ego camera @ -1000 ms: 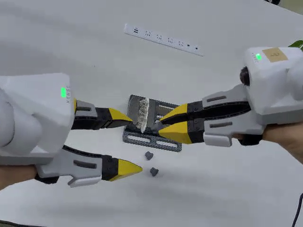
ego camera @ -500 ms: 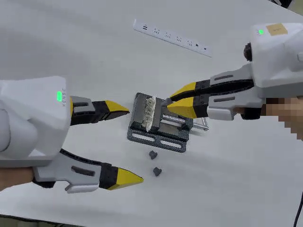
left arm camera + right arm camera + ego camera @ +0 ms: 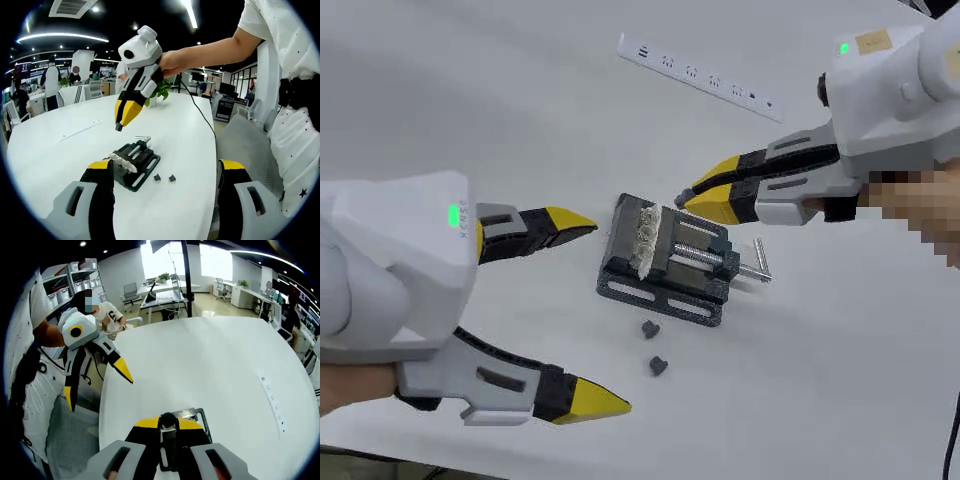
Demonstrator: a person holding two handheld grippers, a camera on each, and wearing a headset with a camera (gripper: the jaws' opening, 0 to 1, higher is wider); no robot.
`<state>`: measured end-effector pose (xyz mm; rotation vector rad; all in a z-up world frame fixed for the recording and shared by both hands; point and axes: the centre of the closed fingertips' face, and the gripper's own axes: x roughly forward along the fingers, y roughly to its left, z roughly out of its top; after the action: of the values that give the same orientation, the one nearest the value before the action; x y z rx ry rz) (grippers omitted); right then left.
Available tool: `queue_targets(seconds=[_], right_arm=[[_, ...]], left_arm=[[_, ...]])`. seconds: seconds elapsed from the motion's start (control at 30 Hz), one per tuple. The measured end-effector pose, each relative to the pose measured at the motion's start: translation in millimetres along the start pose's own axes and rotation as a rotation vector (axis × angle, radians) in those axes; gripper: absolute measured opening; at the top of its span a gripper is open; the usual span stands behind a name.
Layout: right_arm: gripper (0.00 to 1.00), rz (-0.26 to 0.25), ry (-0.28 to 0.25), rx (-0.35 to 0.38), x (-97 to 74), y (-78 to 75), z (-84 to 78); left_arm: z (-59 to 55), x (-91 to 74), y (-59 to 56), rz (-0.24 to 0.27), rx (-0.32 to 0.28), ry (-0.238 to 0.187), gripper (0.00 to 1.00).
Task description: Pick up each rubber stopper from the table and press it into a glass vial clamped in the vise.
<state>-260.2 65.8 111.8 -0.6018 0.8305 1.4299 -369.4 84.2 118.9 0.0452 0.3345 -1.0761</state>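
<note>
A dark vise (image 3: 665, 268) sits on the white table and clamps a row of glass vials (image 3: 645, 233). Two dark rubber stoppers (image 3: 650, 328) (image 3: 659, 366) lie on the table just in front of it. My right gripper (image 3: 686, 199) hovers above the vise's right end, shut on a third stopper (image 3: 167, 420). My left gripper (image 3: 588, 315) is wide open to the left of the vise, its jaws holding nothing. In the left gripper view the right gripper (image 3: 119, 126) hangs over the vise (image 3: 134, 161), and both loose stoppers (image 3: 157, 177) (image 3: 172, 177) show.
A white power strip (image 3: 705, 75) lies at the far side of the table. The vise handle (image 3: 761, 260) sticks out to the right. A person sits beyond the table edge in the right gripper view; desks and chairs fill the room behind.
My right gripper has risen up and to the right, away from the vials, still shut on its stopper. The left jaws have spread wider. The head camera has shifted.
</note>
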Motion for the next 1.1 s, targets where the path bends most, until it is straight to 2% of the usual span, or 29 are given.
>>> queue_targets(seconds=[0.2, 0.3, 0.37, 0.5, 0.67, 1.1], right_arm=[[0.06, -0.004, 0.056, -0.017, 14.8, -12.5, -3.1], [0.06, -0.011, 0.103, -0.048, 24.4, -18.6, -7.8], [0.06, -0.001, 0.110, -0.042, 30.0, -19.2, -8.8], [0.06, -0.007, 0.169, -0.081, 41.9, -26.1, -19.1], [0.06, -0.011, 0.217, -0.107, 51.6, -33.0, -29.8], [0.06, -0.001, 0.253, -0.125, 62.3, -38.8, -36.8]], left_arm=[[-3.0, -0.8, 4.0, 0.003, -0.014, -0.010, 0.89], [-5.6, -0.9, 5.9, 0.007, -0.027, -0.014, 0.90], [-5.6, -1.1, 6.7, 0.009, -0.030, -0.021, 0.90], [-5.8, -1.4, 7.3, 0.010, -0.035, -0.036, 0.91], [-8.7, -2.0, 9.1, 0.014, -0.047, -0.041, 0.92], [-9.5, -2.9, 9.8, 0.020, -0.065, -0.058, 0.92]])
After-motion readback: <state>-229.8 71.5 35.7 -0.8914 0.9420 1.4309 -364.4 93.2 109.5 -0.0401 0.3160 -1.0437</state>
